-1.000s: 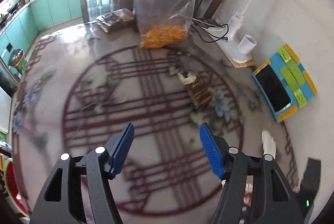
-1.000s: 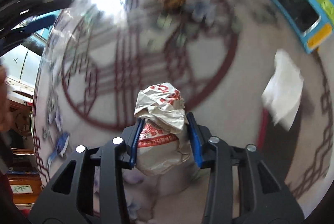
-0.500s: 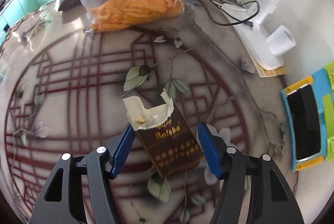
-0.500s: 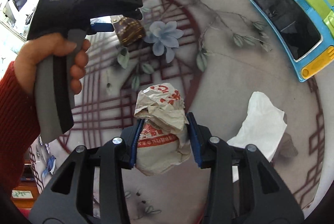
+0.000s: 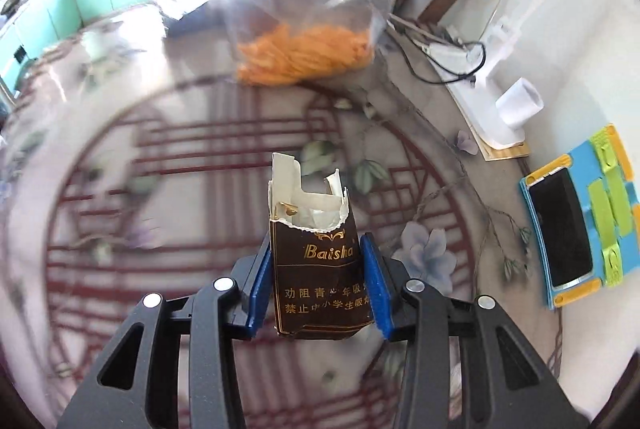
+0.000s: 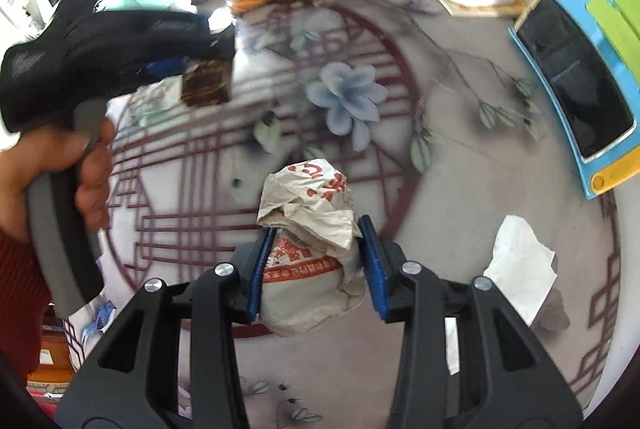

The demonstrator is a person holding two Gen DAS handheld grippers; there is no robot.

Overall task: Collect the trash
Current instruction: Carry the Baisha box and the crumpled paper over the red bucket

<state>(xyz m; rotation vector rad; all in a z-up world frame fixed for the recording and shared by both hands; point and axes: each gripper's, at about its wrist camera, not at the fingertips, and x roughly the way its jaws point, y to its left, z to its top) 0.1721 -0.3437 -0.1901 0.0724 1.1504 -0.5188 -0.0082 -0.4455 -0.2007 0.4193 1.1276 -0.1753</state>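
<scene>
My left gripper [image 5: 318,283] is shut on a torn brown cigarette pack [image 5: 318,269] and holds it up above the patterned table [image 5: 160,189]. The same pack [image 6: 206,87] shows in the right wrist view, in the left gripper [image 6: 176,65] at the upper left. My right gripper [image 6: 314,269] is shut on a crumpled white wrapper with red print [image 6: 310,225]. A crumpled white tissue [image 6: 520,269] lies on the table [image 6: 460,189] to the right of it.
A clear plastic bag with orange snacks [image 5: 308,57] stands at the far side. A white lamp base with a white cup [image 5: 518,107] and cables sit at the back right. A blue and yellow phone holder [image 5: 576,221] lies at the right edge.
My left gripper moved forward over the cigarette pack, shut on it and lifted it off the table. My right gripper kept hold of the wrapper.
</scene>
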